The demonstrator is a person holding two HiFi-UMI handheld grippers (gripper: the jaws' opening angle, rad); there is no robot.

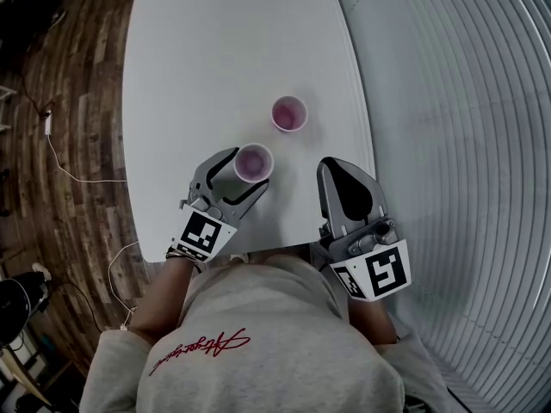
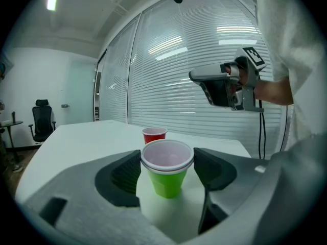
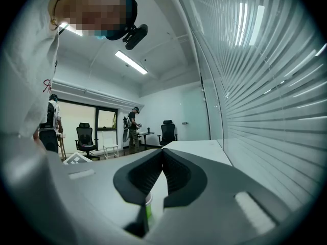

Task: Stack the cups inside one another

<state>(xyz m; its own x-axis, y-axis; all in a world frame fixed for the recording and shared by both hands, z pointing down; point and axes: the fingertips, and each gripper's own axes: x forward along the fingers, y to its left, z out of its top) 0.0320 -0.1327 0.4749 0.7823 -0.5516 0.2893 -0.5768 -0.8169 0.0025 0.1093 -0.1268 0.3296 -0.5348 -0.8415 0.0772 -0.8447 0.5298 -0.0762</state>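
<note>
Left gripper (image 2: pixel 167 156): jaws spread to cup width, pads against both sides of the rim of the green cup (image 2: pixel 166 184). That cup stands on the table with a white-lined cup nested inside.

Right gripper (image 3: pixel 162 160): jaws pressed together, nothing between them, held up clear of the table.

Red cup (image 1: pixel 289 114) stands alone just beyond the green one, mid-frame in the head view.

White table (image 1: pixel 215 50); wood floor (image 1: pixel 60 101) at left, slatted blinds (image 1: pixel 465 101) at right.

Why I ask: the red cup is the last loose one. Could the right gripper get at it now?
Likely yes: bare table lies between the right gripper and the red cup. Its fingers are shut, so they must open first.
</note>
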